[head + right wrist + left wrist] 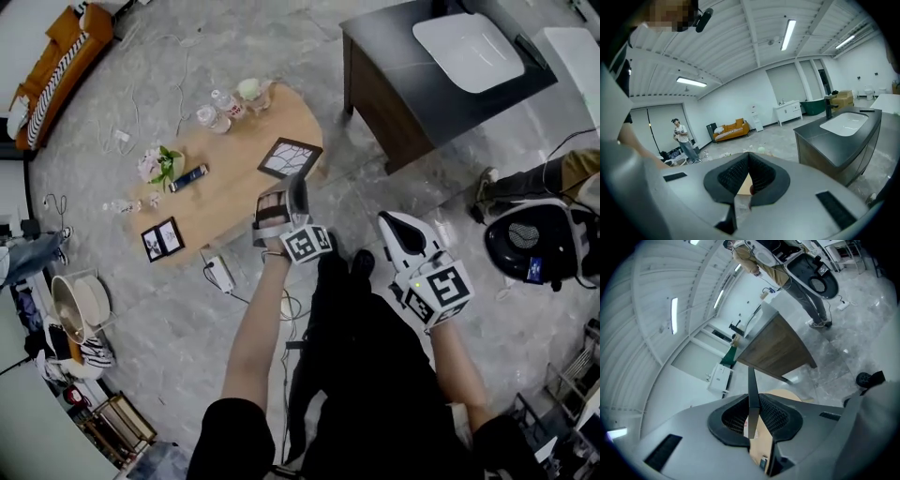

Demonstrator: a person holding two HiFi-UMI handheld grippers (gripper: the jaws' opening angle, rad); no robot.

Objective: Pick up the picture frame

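- We judge the pick to be made. The left tool (pixel 753 404) pinches a thin dark flat picture frame (pixel 752 380) edge-on between its pads, with the frame's top standing up past the tips.
- In the head view the frame sits near centre, at about 5 o'clock from a square frame with a dark cracked pattern (pixel 289 157) that lies flat. It looks clear of the oval light-wood tabletop (pixel 234 187).
- The right tool (pixel 749 159) has its tips pressed together on nothing, and hangs at 3 o'clock of the left one.
- Next, we reckon the pinch must hold firm on that narrow edge. A slab this thin could swing or slip, so the lift wants a steady wrist.
- The tabletop also carries a small black double photo frame (pixel 162 239) at its 7 o'clock end, a pink flower sprig (pixel 159 164) and clear plastic bottles (pixel 220 108) at 12 o'clock.
- Around it is a grey marbled floor (pixel 187 319). A dark counter (pixel 394 84) with a white basin (pixel 469 52) stands at 1 o'clock, and an orange sofa (pixel 61 61) at 10 o'clock.
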